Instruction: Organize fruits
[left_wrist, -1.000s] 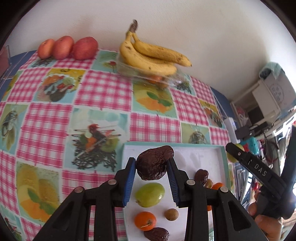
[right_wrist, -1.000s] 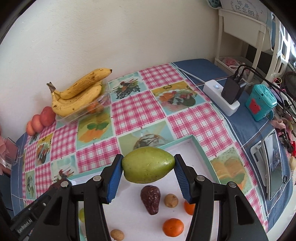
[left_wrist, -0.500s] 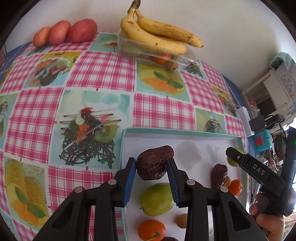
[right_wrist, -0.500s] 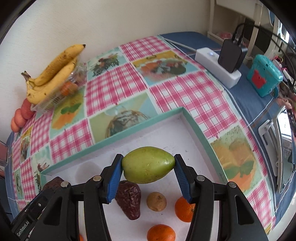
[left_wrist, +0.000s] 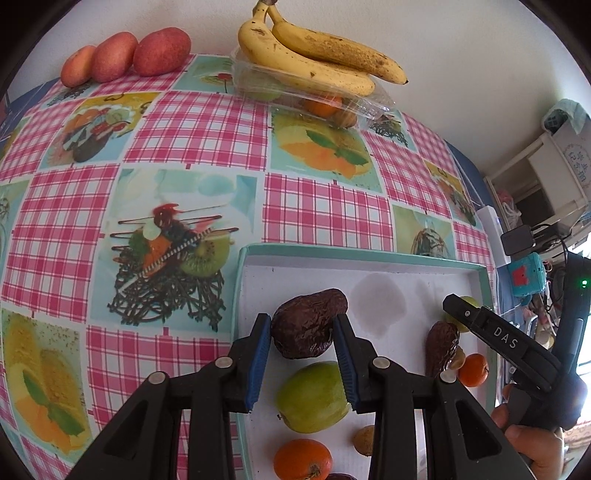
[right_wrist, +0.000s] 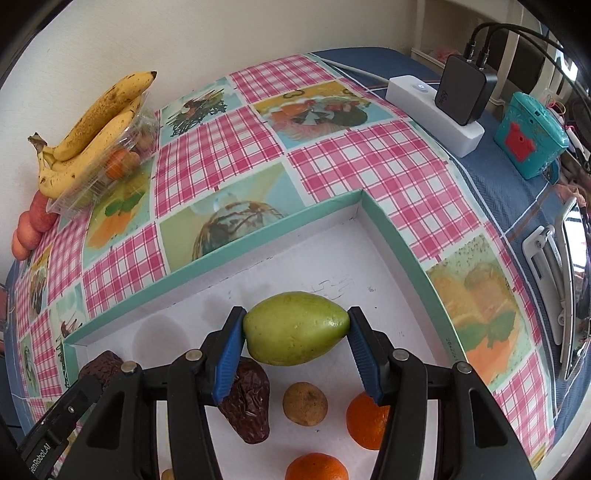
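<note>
Wrinkled brown fruit (left_wrist: 308, 323) is clamped in the left gripper (left_wrist: 303, 360); only that view shows the green apple (left_wrist: 312, 397) beneath. Right gripper (right_wrist: 295, 354) clamps a green mango (right_wrist: 295, 328) over the tray (right_wrist: 229, 254); the power strip (right_wrist: 434, 114) appears there alone.

A dark wrinkled avocado (left_wrist: 309, 323) is clamped between the blue-padded jaws of the left gripper (left_wrist: 303, 354) and is held above the white tray (left_wrist: 258, 295). In the tray, a green apple (left_wrist: 312, 397), an orange (left_wrist: 302, 459), a small brown fruit (left_wrist: 364, 445), a second dark avocado (left_wrist: 441, 347) and a second orange (left_wrist: 473, 370) are contained. The right gripper (left_wrist: 498, 336) is seen over the tray's right edge, gripped by a hand (left_wrist: 532, 443). At the far edge of the tabletop (left_wrist: 184, 129), bananas (left_wrist: 317, 55) are laid on a clear plastic box (left_wrist: 314, 99); three red fruits (left_wrist: 125, 55) are lined up toward the far left corner.
</note>
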